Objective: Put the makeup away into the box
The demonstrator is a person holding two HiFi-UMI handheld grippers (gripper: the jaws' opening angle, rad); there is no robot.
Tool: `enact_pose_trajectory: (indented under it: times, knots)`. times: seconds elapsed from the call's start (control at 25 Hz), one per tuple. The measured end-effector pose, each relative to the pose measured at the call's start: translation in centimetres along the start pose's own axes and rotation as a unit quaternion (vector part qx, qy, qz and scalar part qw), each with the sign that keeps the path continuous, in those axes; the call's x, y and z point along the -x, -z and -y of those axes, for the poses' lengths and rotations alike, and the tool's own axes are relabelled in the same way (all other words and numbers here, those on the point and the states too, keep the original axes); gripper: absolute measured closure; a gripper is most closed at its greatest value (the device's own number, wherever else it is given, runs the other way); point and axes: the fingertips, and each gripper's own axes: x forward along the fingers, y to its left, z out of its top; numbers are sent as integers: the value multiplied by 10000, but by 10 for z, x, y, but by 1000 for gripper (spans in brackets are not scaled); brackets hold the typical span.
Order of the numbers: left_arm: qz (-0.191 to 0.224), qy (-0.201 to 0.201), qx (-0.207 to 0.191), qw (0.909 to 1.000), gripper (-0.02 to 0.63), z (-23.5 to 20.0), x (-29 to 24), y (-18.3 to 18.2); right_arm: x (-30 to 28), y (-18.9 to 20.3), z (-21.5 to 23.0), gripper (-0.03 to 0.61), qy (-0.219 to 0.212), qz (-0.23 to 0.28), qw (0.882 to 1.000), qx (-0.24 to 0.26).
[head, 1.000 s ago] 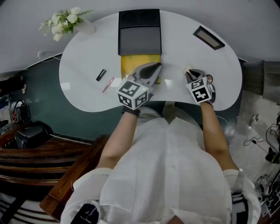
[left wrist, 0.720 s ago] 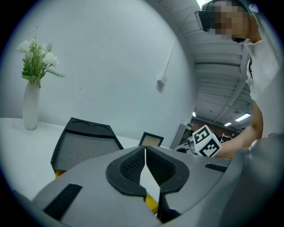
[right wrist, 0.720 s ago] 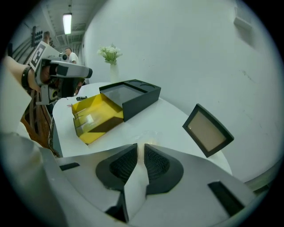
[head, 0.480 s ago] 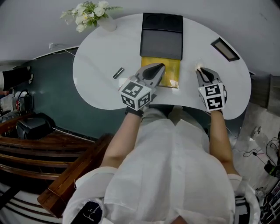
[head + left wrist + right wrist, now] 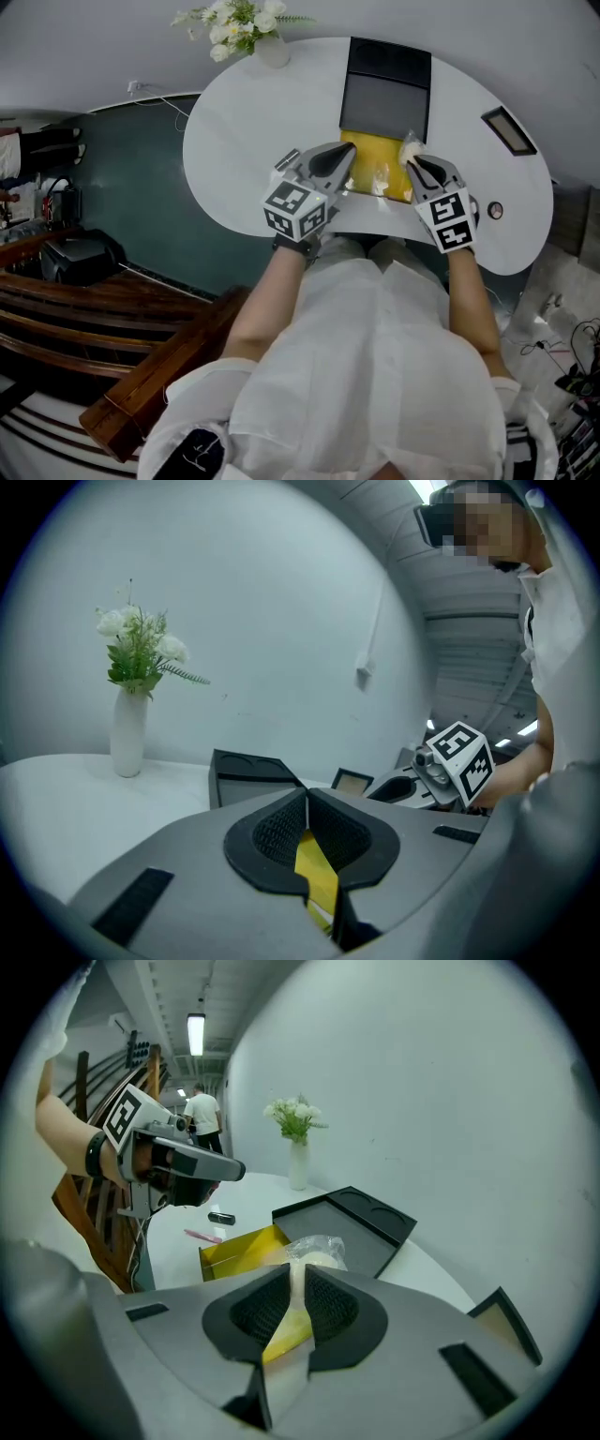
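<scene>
Left gripper (image 5: 349, 152) beside yellow box (image 5: 373, 174) — right gripper (image 5: 415, 165) at it with wrapped puff (image 5: 409, 147).

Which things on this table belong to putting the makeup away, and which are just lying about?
Job: yellow box, bagged puff in the right tool, black lipstick tube, pink pencil.
Lying about: flower vase, small frame.

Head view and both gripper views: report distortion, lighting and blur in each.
Head view: wide-angle bend in the table edge, even light, sharp. Left gripper view: round fisheye with dark corners, soft even light on the wall. Right gripper view: same fisheye, a bright ceiling lamp at top left, the packet in the jaws clear.
</scene>
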Motion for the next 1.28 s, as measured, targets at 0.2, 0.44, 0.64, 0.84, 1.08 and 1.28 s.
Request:
enact_pose_trajectory:
  times: [0.2, 0.44, 0.64, 0.84, 1.08, 1.28]
  knots:
    - [-33, -96, 28, 9999, 590, -21, 14, 2, -24, 13, -19, 531, -279, -359, 9989, 146]
    - [-89, -165, 90, 9998, 589, -41, 24, 6, -47, 36, -28, 530, -427, -820, 9955, 211]
    - [-123, -187, 140, 9997, 589, -54, 30, 9, -59, 44, -31, 524, -465, -1052, 9931, 230]
    - [-174, -214, 122, 9995, 589, -64, 37, 12, -64, 40, -30, 480, -465, -1066, 9932, 57]
    - [-141, -278, 130, 9994, 589, -75, 45, 9, -65, 25, -31, 443, -484, -975, 9940, -73]
    - [-74, -447, 140, 9989, 589, -88, 57, 7, -66, 0, -32, 443, -538, -737, 9958, 35]
